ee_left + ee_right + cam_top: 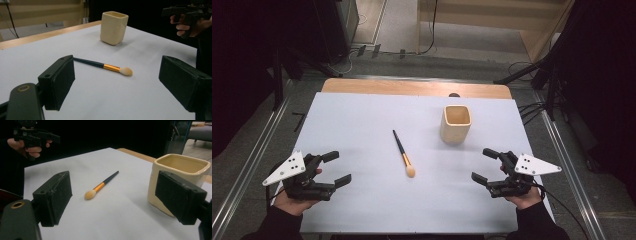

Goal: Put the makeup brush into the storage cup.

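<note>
At the lower left of the high view, the left gripper [336, 168] was matte black with a grey three-cornered plate dotted black. The right gripper [485, 164], lower right, matched it and trailed a black cable. Both sleeves [539, 224] were dark.

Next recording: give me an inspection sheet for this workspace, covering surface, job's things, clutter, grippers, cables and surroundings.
Surface: white sheet over a wooden table, whose far edge shows bare.
Job's things: makeup brush lying flat near the middle, bristles toward the person; cream cup upright beyond it to the right, apart from the brush.
Clutter: nothing seen on the sheet.
Grippers: left gripper and right gripper each hand-held near the front corners, jaws open, holding nothing.
Cables: one trails from the right gripper; several lie on the floor beyond the table.
Surroundings: metal rails along both sides, dark stands, wooden furniture at the back.
</note>
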Motion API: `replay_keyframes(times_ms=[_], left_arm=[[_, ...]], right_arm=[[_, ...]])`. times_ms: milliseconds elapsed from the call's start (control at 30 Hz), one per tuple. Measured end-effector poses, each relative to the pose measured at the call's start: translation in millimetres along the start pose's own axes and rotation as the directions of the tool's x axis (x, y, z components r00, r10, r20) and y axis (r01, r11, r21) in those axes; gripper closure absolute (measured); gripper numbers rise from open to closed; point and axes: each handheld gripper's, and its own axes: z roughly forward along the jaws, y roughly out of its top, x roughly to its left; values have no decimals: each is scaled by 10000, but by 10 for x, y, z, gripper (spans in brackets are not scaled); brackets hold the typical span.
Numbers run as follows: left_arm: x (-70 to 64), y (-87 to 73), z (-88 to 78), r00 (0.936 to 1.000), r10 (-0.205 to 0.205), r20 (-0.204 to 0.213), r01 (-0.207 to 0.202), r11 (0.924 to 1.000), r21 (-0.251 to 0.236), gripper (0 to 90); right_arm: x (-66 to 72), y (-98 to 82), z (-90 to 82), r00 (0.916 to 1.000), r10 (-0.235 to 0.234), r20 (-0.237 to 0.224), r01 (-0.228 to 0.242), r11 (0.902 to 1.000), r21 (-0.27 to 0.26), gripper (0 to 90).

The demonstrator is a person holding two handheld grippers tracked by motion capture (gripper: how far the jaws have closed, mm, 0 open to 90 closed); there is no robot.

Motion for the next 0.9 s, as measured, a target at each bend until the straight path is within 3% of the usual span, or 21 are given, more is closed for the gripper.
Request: replay_keyframes(times_ms=[367,567,633,767,900], left_arm=[[-5,4,3,9999,77,70,-77,10000,-51,137],[-11,11,10,9999,-5,135,5,10000,-34,138],[-12,15,7,9998,15,175,-14,10000,-85,137],[-17,18,2,9998,99,152,-98,9999,-84,137],[-13,21,-6,9998,110,148,-109,9999,-121,137]], right_arm=[[21,50,-9,9998,-154,156,154,9999,-5,148],[22,81,-27,9994,12,345,-9,10000,-76,150],[36,100,-3,9996,-119,251,121,9999,-63,150],[63,129,68,9997,88,247,-90,9999,64,149],[101,171,126,9996,79,260,-76,9999,-124,149]])
